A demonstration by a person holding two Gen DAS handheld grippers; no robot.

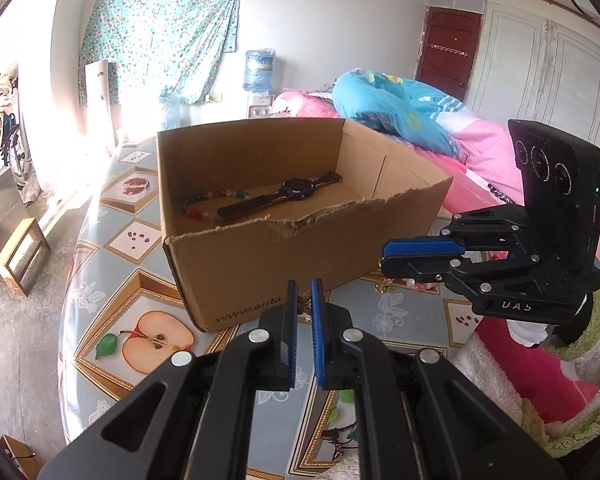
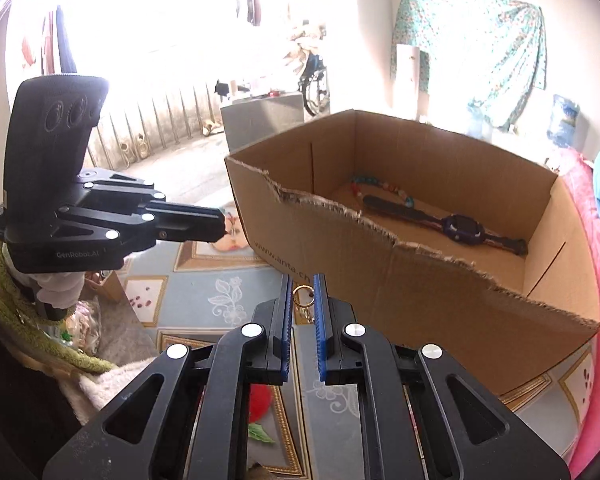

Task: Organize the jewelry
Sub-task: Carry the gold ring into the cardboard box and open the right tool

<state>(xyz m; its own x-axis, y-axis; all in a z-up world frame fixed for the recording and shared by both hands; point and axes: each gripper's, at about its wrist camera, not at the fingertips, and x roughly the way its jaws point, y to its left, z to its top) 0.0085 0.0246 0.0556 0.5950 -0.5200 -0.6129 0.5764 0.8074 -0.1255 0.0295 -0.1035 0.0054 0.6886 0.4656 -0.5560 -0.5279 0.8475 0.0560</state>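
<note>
right wrist view: my right gripper (image 2: pixel 303 280) pinches a gold ring (image 2: pixel 303 295) — a thin hold, it could slip before the cardboard box (image 2: pixel 420 280); left gripper (image 1: pixel 304 286) nearly closed, empty.

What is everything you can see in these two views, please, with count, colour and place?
cardboard box: one, brown, on the table, front rim torn
watch: one, dark purple, lying inside the box
bead bracelet: one, multicoloured, inside the box beside the watch strap
gold ring piece: one, gold, between the right gripper's fingers
table: one, fruit-patterned cloth
bed: one, pink and blue bedding, behind the box
water bottle: one, blue, by the wall
left gripper: nearly shut, empty
right gripper: closed on the gold piece
</note>
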